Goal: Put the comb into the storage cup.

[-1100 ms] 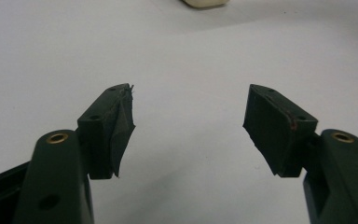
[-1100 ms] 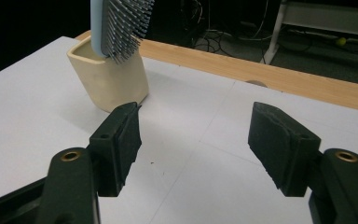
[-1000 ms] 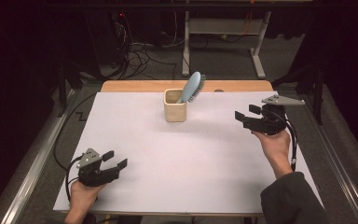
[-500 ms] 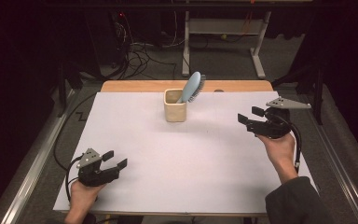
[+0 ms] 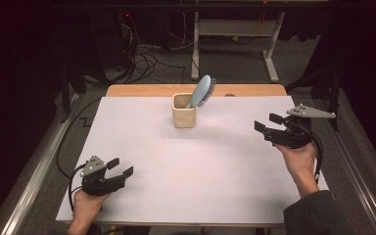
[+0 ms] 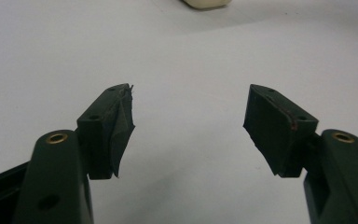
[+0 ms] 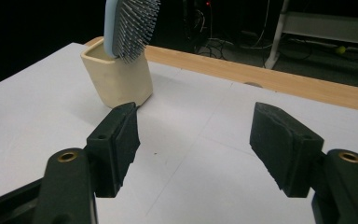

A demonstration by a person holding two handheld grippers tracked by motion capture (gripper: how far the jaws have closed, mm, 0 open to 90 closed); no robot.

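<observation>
Near the tabletop's far edge, midway along, the hairbrush (image 5: 203,90) stands handle-down in the cream cup (image 5: 183,111), bristle head leaning out for easy grabbing. Right gripper (image 5: 267,125), empty with jaws apart, faces it; left gripper (image 5: 121,167) idles spread at the near-left corner.

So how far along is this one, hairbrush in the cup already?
Looks done: the blue hairbrush stands handle-down in the cream cup, head leaning out. In hand: nothing; the right claw is open and empty, apart from the cup, and the left claw rests open near the table's front edge. Nothing visibly left.
</observation>
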